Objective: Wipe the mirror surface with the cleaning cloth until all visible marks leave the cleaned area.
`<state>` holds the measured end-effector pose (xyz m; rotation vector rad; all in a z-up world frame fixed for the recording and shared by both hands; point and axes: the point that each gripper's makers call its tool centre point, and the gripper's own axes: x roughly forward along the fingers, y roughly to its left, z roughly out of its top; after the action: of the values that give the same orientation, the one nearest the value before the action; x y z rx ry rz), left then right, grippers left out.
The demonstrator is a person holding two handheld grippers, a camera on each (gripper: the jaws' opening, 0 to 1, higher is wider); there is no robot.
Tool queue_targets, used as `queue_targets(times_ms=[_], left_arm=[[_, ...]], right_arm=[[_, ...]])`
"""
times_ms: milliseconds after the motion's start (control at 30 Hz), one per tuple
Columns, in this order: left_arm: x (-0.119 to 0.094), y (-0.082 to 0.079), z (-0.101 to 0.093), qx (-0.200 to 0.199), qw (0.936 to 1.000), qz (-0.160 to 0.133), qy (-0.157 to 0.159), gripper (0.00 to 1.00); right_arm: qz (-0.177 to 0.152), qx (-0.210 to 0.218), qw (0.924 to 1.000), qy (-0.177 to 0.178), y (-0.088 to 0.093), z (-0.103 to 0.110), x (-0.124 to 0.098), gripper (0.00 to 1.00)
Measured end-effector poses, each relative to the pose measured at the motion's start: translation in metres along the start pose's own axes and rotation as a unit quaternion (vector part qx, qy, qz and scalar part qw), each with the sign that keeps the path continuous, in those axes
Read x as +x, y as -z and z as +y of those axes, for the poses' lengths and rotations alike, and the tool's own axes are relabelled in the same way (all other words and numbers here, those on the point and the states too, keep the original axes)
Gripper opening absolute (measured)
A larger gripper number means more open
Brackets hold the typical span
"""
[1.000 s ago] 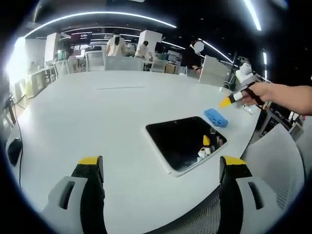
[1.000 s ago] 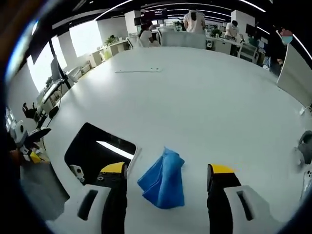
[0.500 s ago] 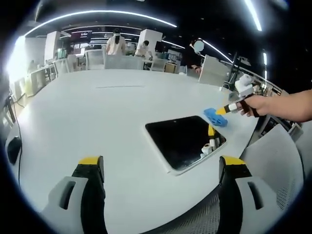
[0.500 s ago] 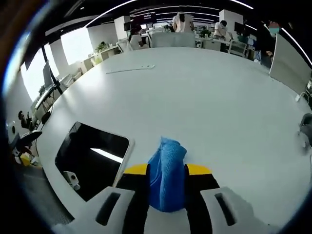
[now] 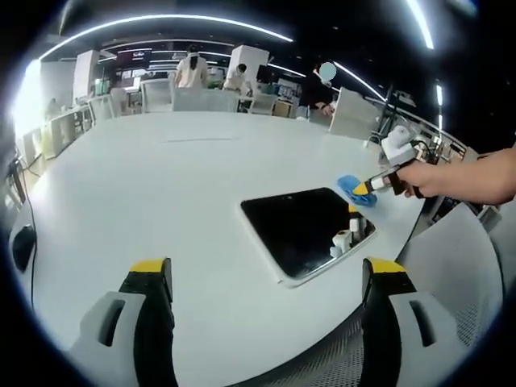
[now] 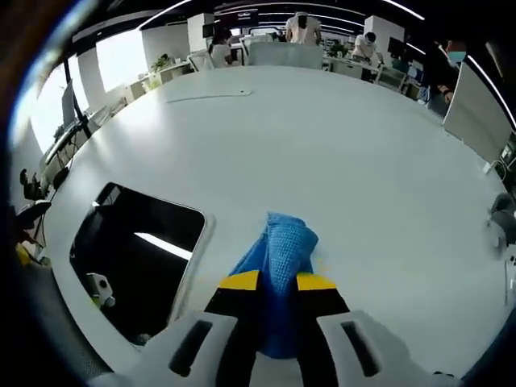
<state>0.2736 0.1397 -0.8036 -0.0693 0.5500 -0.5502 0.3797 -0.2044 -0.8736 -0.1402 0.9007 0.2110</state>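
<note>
The cleaning cloth (image 6: 276, 266), a blue waffle-weave piece, is seen pinched between the jaws of the right gripper (image 6: 276, 281) in the right gripper view; the yellow-tipped jaws are pressed together on its near part, while the far part bunches up toward 12 o'clock beyond the tips. The cloth appears to rest on the white table (image 6: 347, 161), just beside the mirror (image 6: 129, 258), not on it. From the pinched cloth the mirror lies toward 9 o'clock in this view, its white-framed near edge running close alongside the left jaw; the dark glass reflects a ceiling light strip. The mirror's long axis runs roughly from 7 toward 1 o'clock here. In the left gripper view the left gripper (image 5: 266, 274) is held spread wide with nothing between the jaws, and the mirror (image 5: 302, 230) lies ahead toward 1 o'clock, well apart from the tips. The right gripper (image 5: 364, 188) is seen there at the mirror's far corner, on the blue cloth (image 5: 351, 187), held by a hand (image 5: 439, 173). Judgement: the right gripper is far the nearer to the mirror and already has the cloth, so the coming move is likely a short sideways carry toward 9 o'clock onto the glass. Marks on the glass cannot be made out at this resolution.
</note>
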Motion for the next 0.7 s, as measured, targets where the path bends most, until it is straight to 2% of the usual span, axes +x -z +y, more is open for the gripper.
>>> queue_targets(times_ms=[33,233,467,600,700], left_arm=[[0.0,0.0,0.0,0.0,1.0,0.0,0.0,0.97],[0.0,0.0,0.0,0.0,1.0,0.001,0.003,0.97],[0.0,0.0,-0.001,0.0,1.0,0.001,0.003,0.97],[0.0,0.0,0.0,-0.001,1.0,-0.001,0.002,0.97],[0.0,0.0,0.0,0.0,1.0,-0.001,0.002,0.97]], right_arm=[[0.001,-0.004,1.0,0.004,0.0,-0.001,0.0,0.04],[-0.002,-0.014,0.9999,0.008,0.0,-0.004,0.002,0.02],[0.001,0.028,0.9996,-0.003,-0.003,-0.006,-0.002,0.01],[-0.017,0.042,0.9989,-0.012,-0.018,-0.005,-0.012,0.01],[-0.025,0.056,0.9976,-0.032,-0.031,0.003,-0.02,0.01]])
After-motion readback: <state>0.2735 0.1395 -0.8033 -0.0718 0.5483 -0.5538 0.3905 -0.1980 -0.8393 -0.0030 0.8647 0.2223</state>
